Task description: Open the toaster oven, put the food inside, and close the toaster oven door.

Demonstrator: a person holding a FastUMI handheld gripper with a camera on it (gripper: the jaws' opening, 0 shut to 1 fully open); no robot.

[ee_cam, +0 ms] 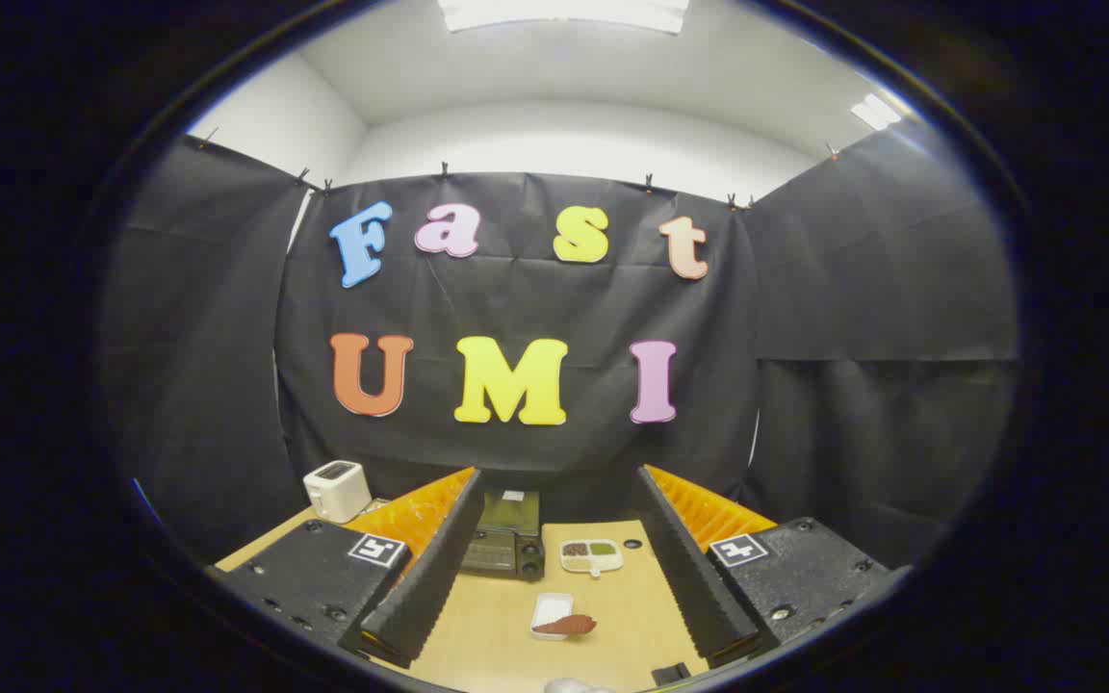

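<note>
A dark toaster oven [506, 539] stands on the wooden table [487, 635] beyond my fingers, its door shut. Nearer, between the two fingers, a brown piece of food [566, 625] lies on a small white rectangular tray [551, 612]. My gripper [554, 577] is open and held well above the table, with nothing between its fingers [425, 587].
A white pop-up toaster [337, 489] stands at the table's far left corner. A small divided dish [591, 554] with brown and green fillings sits right of the oven. Black cloth walls close in the table on three sides. A small dark object [670, 673] lies near the table's front edge.
</note>
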